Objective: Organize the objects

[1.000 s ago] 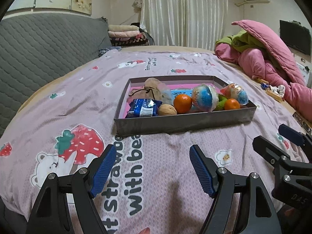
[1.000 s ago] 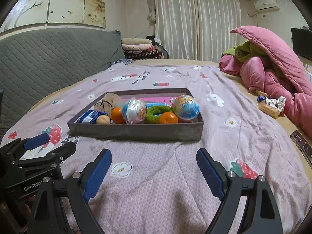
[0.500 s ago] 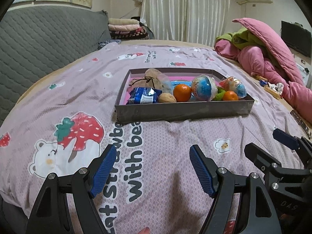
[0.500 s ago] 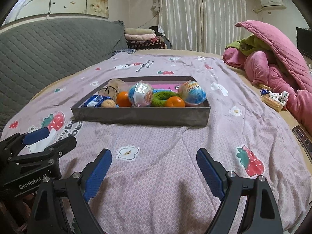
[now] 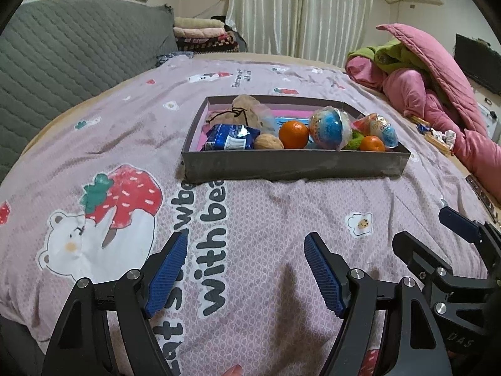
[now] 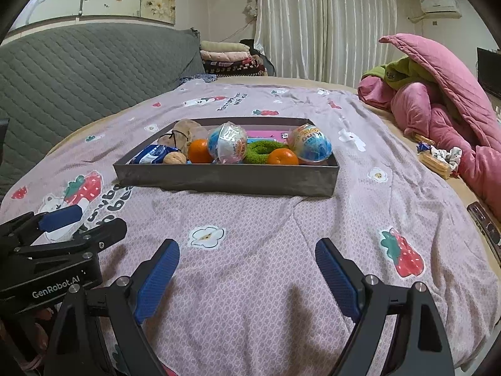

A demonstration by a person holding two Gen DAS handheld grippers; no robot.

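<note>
Both hand-held grippers are held low over the bed, side by side and apart. On the left hand-held gripper the jaws are spread wide and nothing is held between the blue pads. On the right hand-held gripper the jaws are likewise spread wide and nothing is gripped. Beneath them a pink bedspread printed with strawberries and bears is seen. Farther out on it, well apart from both, a shallow grey tray is set. In the tray a blue packet, a walnut, two oranges, two plastic-wrapped balls, a green ring and a tan pouch are crowded together. Pink and green bedding is heaped at the right edge of the bed.
</note>
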